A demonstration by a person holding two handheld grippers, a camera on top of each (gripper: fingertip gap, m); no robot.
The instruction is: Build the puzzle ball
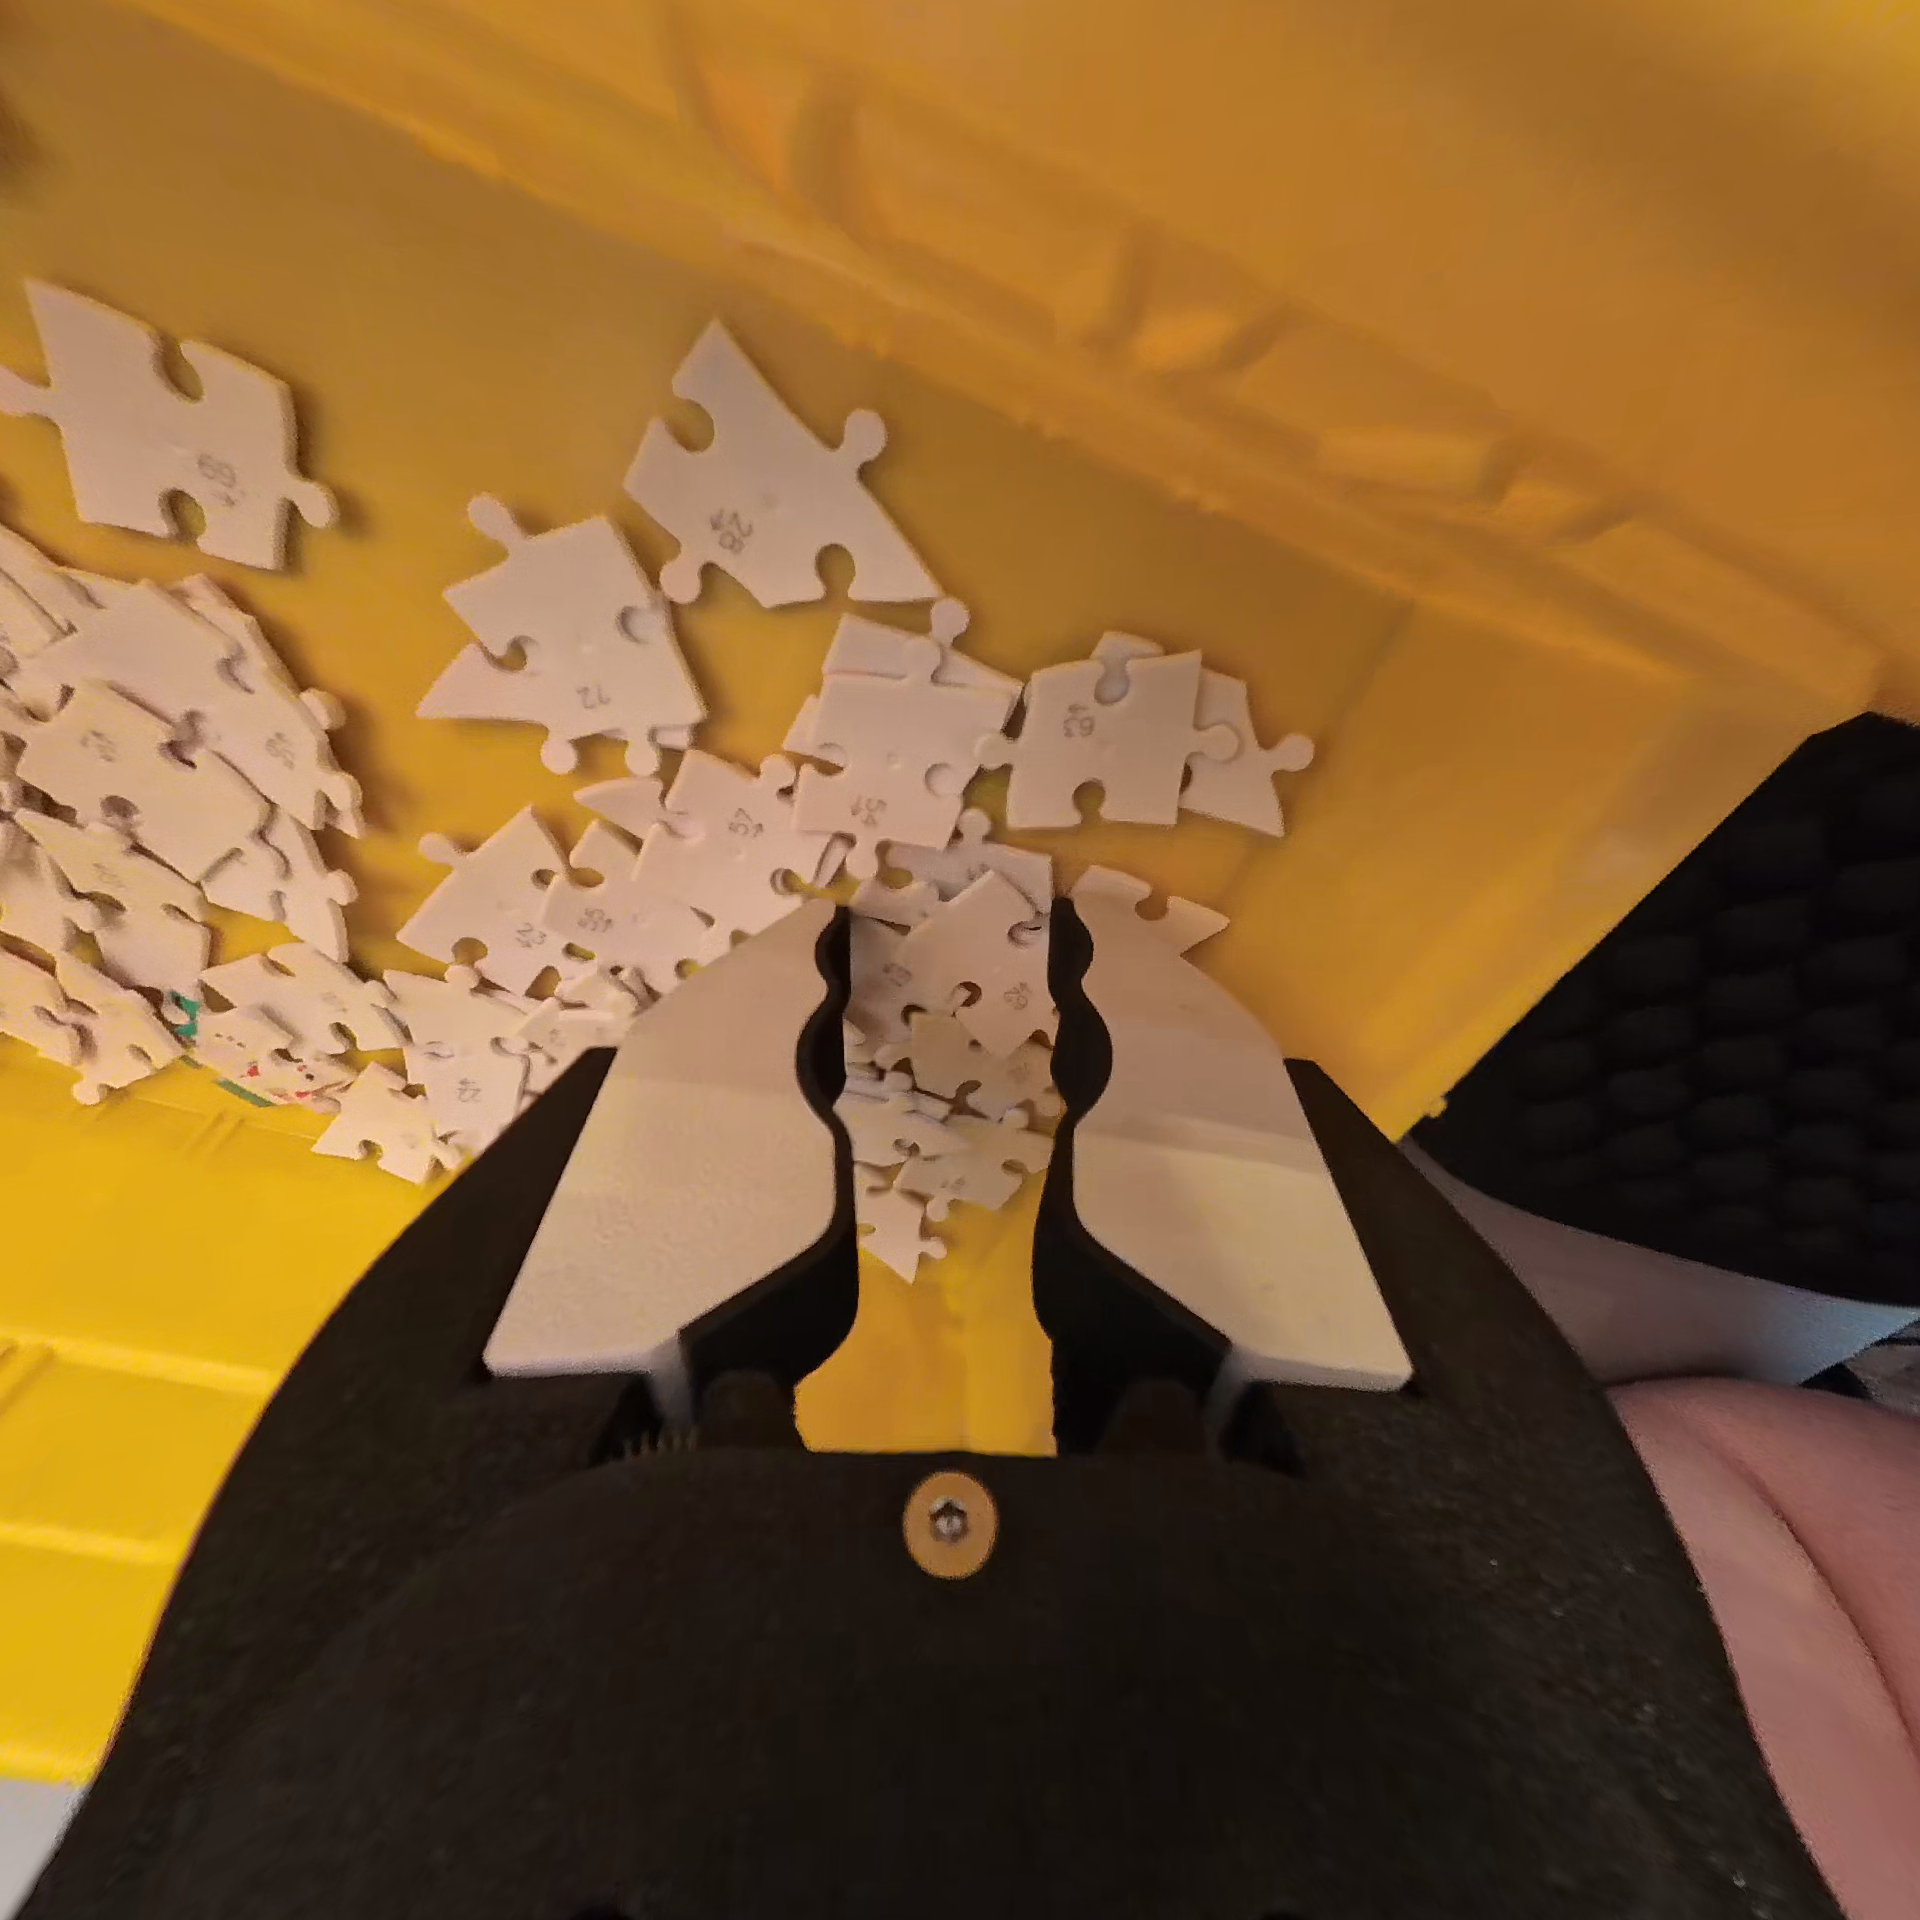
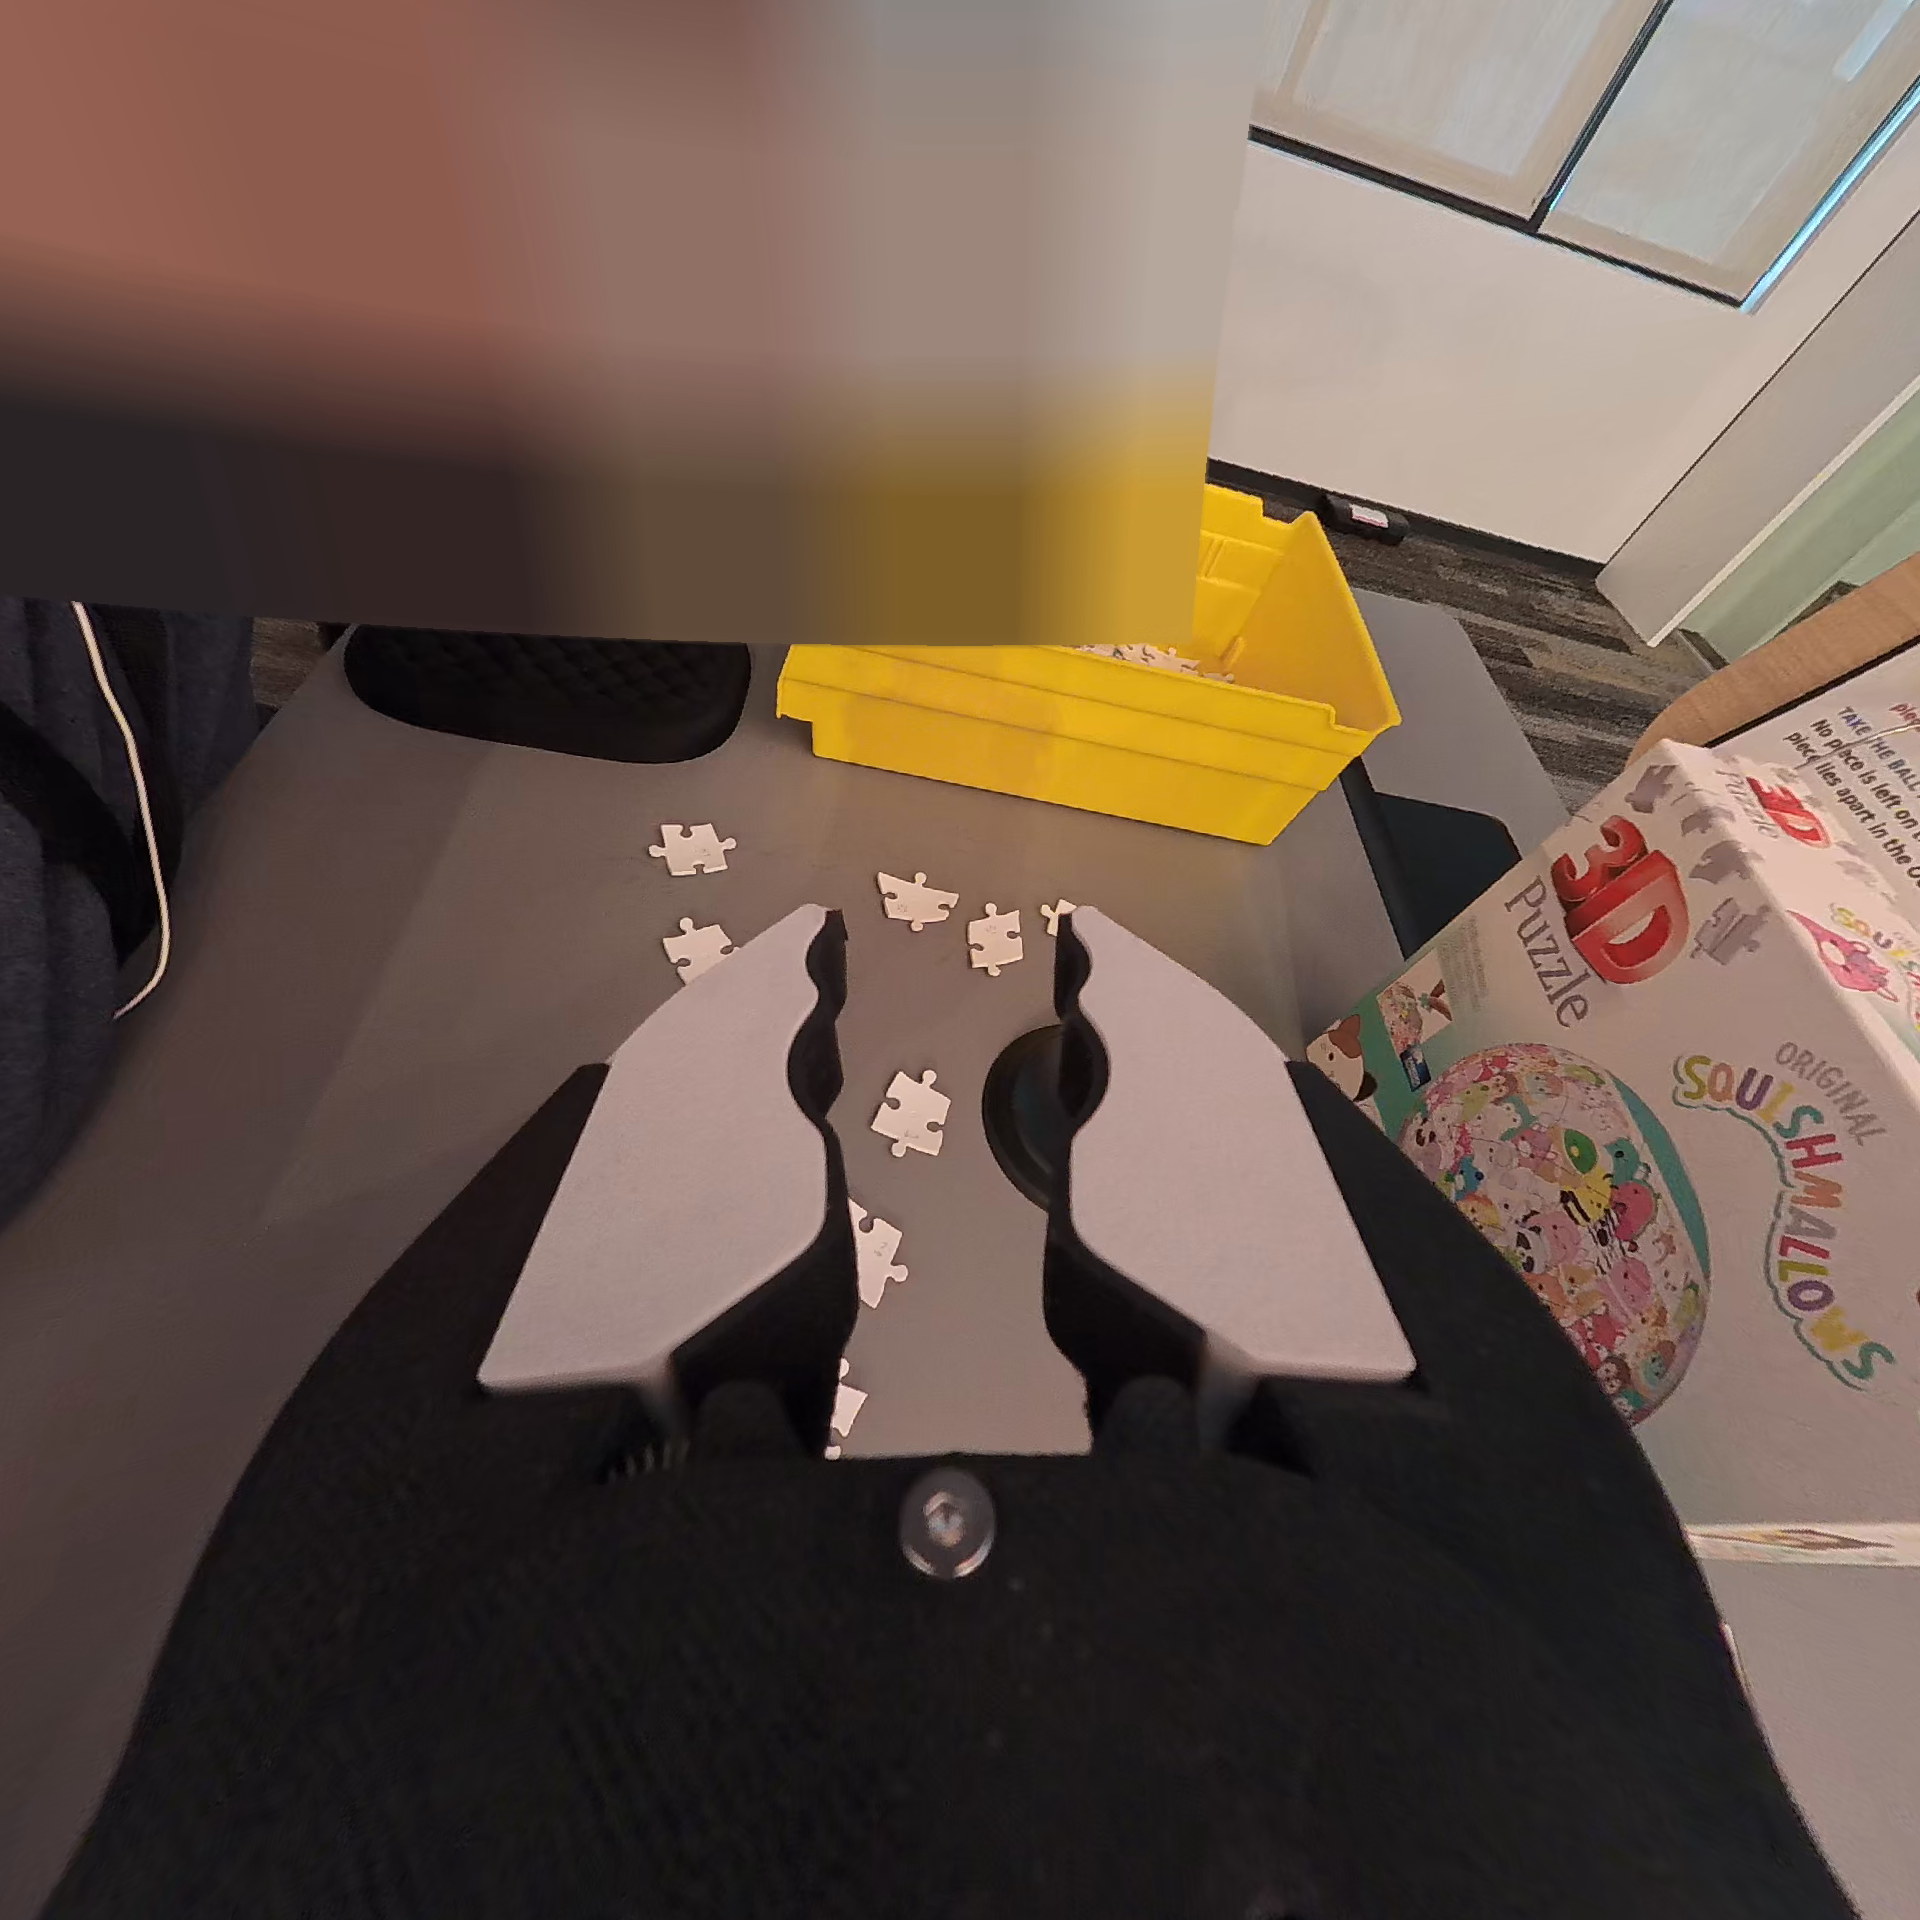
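The left gripper (image 1: 948, 925) is down inside the yellow bin (image 1: 1143, 260), jaws a narrow gap apart with nothing pinched, tips just above a heap of white puzzle pieces (image 1: 727, 790) lying blank side up. One piece (image 1: 987, 966) sits right between the tips, overlapping its neighbours. This looks like the fetching step: picking pieces out of the bin before any ball takes shape. The right gripper (image 2: 948, 925) hangs over the grey table (image 2: 416, 987), jaws open and empty, with a few loose pieces (image 2: 912, 1114) scattered ahead of and beneath it, the bin beyond them, and the puzzle box (image 2: 1662, 1091) off to its right. Next, I'd judge, the left has to drop onto a single piece's edge and close without dragging up the ones under it.
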